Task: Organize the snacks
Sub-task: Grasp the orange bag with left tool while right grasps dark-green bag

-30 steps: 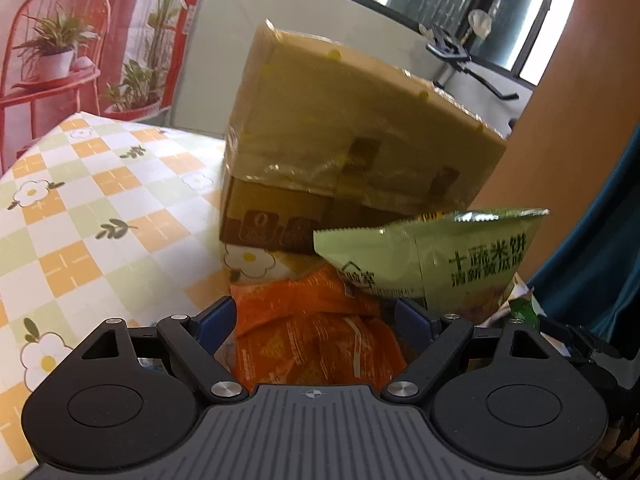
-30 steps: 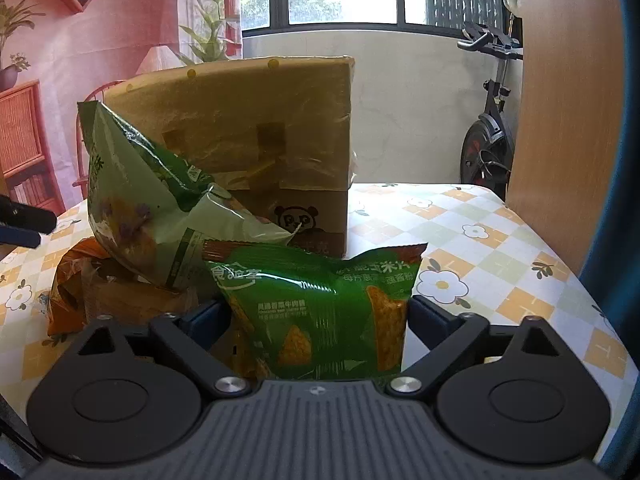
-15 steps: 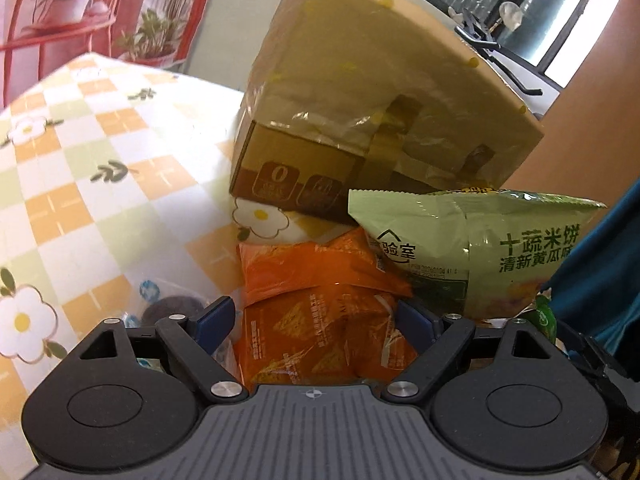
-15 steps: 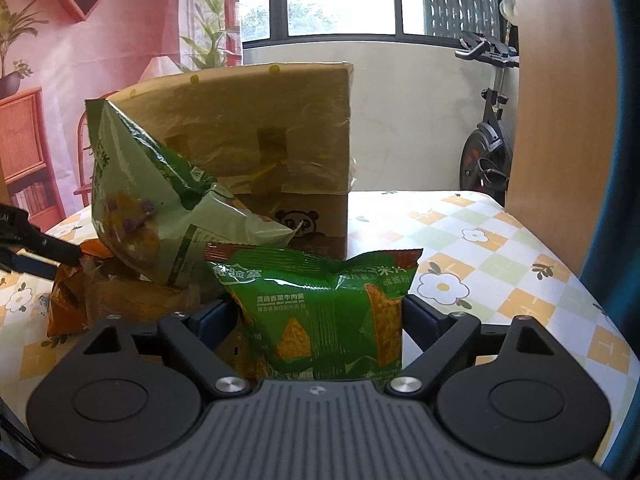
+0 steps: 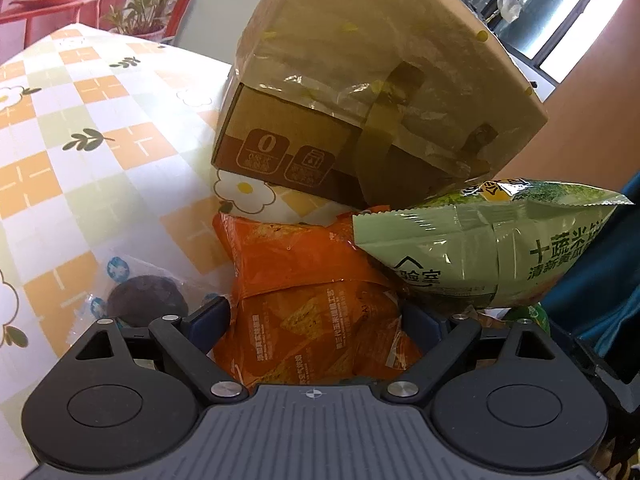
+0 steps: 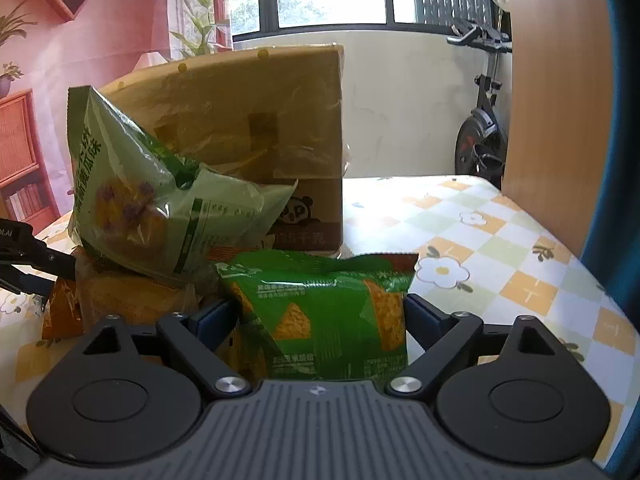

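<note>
The left gripper [image 5: 316,320] has dipped toward the orange snack bag [image 5: 308,292] on the counter [image 5: 80,152]; its fingers, opening wide, straddle it. Light, crinkly, slippery: best pinched across its puffed middle

In the left wrist view a cardboard box [image 5: 360,92] fills the upper centre on the table [image 5: 80,140]. Before it, at lower centre, lies a chip bag [image 5: 304,288], with a rice-cracker bag [image 5: 480,248] overlapping its right side. A wrapped cookie [image 5: 140,300] lies at lower left.
</note>
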`<act>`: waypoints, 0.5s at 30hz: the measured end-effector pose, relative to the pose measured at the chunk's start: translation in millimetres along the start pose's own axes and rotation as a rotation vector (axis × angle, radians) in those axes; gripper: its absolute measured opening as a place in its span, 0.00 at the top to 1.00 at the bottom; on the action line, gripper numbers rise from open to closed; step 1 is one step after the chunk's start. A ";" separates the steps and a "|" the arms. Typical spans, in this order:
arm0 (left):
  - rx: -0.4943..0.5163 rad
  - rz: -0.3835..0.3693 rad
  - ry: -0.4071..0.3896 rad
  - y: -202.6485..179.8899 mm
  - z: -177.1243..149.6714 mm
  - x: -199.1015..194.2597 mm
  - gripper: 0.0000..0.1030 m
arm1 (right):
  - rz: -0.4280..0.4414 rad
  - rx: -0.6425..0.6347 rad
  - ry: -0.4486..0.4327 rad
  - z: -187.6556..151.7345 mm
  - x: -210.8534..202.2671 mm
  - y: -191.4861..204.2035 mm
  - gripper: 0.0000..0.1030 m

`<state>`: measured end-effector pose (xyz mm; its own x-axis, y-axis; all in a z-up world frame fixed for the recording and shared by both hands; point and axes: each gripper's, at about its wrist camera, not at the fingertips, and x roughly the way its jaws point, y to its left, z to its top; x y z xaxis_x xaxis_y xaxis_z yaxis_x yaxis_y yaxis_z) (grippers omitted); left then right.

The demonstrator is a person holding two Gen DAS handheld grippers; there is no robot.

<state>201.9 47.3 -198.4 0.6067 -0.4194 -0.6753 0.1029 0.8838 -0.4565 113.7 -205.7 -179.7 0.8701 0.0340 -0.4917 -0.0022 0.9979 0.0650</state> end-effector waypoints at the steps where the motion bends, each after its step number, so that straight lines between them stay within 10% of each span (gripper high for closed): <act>1: -0.004 -0.004 0.000 0.6 -0.4 0.0 0.09 | 0.000 0.006 -0.001 -0.4 0.2 -0.5 0.10; 15: -0.008 -0.023 -0.054 4.7 -0.9 -11.8 0.33 | 0.039 0.089 0.020 -6.0 0.0 -8.5 0.19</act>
<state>194.5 56.2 -193.1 0.6461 -0.4273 -0.6324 0.1107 0.8723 -0.4762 110.8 -213.8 -185.5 0.8603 0.0750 -0.5042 0.0080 0.9870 0.1606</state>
